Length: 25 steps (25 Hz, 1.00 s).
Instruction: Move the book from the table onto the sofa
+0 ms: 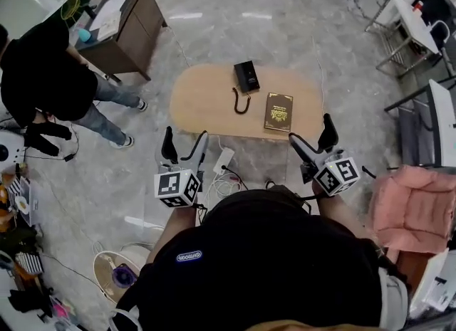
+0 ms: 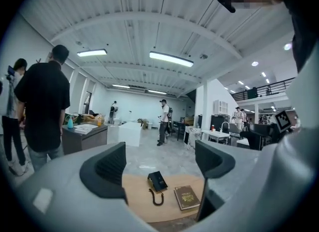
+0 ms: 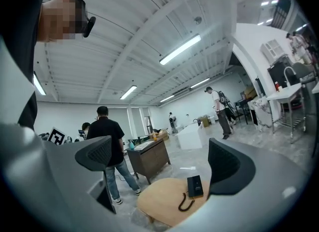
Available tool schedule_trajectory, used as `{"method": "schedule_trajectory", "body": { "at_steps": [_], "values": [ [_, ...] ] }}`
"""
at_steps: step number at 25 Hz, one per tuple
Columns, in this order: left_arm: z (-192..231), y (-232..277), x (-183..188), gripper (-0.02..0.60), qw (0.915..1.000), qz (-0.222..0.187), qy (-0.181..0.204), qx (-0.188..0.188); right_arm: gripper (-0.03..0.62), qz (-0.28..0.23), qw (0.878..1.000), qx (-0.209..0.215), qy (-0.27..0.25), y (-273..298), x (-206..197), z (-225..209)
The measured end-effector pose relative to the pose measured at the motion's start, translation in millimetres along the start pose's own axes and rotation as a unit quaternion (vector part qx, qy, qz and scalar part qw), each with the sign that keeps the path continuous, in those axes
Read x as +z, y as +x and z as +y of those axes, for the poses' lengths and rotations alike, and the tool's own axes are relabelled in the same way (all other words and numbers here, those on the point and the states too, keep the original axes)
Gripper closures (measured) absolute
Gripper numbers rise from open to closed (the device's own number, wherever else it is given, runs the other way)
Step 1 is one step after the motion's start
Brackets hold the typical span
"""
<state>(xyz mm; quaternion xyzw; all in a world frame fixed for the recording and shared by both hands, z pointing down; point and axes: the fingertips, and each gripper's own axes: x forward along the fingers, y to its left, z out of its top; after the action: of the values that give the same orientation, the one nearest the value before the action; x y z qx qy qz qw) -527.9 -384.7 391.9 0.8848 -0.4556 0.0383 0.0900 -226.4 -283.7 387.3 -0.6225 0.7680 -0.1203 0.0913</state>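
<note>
Both claws stood wide open and held nothing: the left gripper (image 1: pixel 185 137) and the right gripper (image 1: pixel 311 129) hovered short of the near edge of the oval light-wood table (image 1: pixel 203 105), with only air between their dark padded jaws. The brown hardcover book with gold print (image 1: pixel 278 111) lay flat and closed near the right end of the table, close to its near edge. It was apart from the small black box (image 1: pixel 246 76) at the far edge and from the dark curved cord (image 1: pixel 241 102) in the middle. The book looked stiff and rather heavy, with a smooth cover that could slip. It therefore seemed best to pinch it across its thickness at the edge nearest the person, perhaps after sliding it a little over the table edge. Only the head view showed the pink cushioned sofa (image 1: pixel 417 208), well apart from the table on the right. The left gripper view showed the book between its jaws, but the right gripper view showed only the box and the cord.
</note>
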Motion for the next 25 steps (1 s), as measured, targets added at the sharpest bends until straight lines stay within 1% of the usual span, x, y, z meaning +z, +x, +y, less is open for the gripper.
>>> {"method": "schedule_trajectory", "body": {
  "at_steps": [2, 4, 6, 10, 13, 15, 17, 20, 22, 23, 25],
  "values": [
    [0, 2, -10, 0.149, 0.9994, 0.007, 0.004, -0.033, -0.017, 0.006, 1.000, -0.022, 0.000, -7, -11, 8],
    [-3, 5, -22, 0.149, 0.9976, 0.017, 0.001, -0.067, -0.017, 0.008, 0.999, -0.041, -0.001, -15, -23, 12],
    [-12, 14, -35, 0.149, 0.9948, 0.031, -0.002, -0.097, -0.017, 0.014, 0.998, -0.060, -0.002, -22, -32, 5],
    [-41, 48, -57, 0.149, 0.9877, 0.063, 0.011, -0.142, -0.017, 0.037, 0.995, -0.091, 0.014, -29, -54, -30],
    [-64, 86, -72, 0.149, 0.9820, 0.089, 0.000, -0.167, -0.017, 0.057, 0.994, -0.091, 0.027, -15, -74, -65],
    [-81, 116, -83, 0.149, 0.9788, 0.106, 0.005, -0.175, -0.017, 0.074, 0.993, -0.084, 0.038, 0, -89, -94],
    [-98, 148, -99, 0.149, 0.9765, 0.127, 0.011, -0.174, -0.017, 0.096, 0.991, -0.076, 0.048, 17, -104, -130],
    [-127, 193, -132, 0.149, 0.9707, 0.164, -0.001, -0.175, -0.017, 0.136, 0.989, -0.050, 0.042, 50, -123, -188],
    [-147, 219, -165, 0.149, 0.9627, 0.198, -0.010, -0.184, -0.017, 0.169, 0.985, -0.016, 0.023, 75, -138, -219],
    [-155, 228, -185, 0.149, 0.9580, 0.217, -0.016, -0.186, -0.017, 0.190, 0.982, 0.006, 0.016, 87, -148, -231],
    [-169, 245, -229, 0.149, 0.9494, 0.256, -0.037, -0.178, -0.017, 0.239, 0.969, 0.055, 0.007, 106, -171, -250]
  ]
}}
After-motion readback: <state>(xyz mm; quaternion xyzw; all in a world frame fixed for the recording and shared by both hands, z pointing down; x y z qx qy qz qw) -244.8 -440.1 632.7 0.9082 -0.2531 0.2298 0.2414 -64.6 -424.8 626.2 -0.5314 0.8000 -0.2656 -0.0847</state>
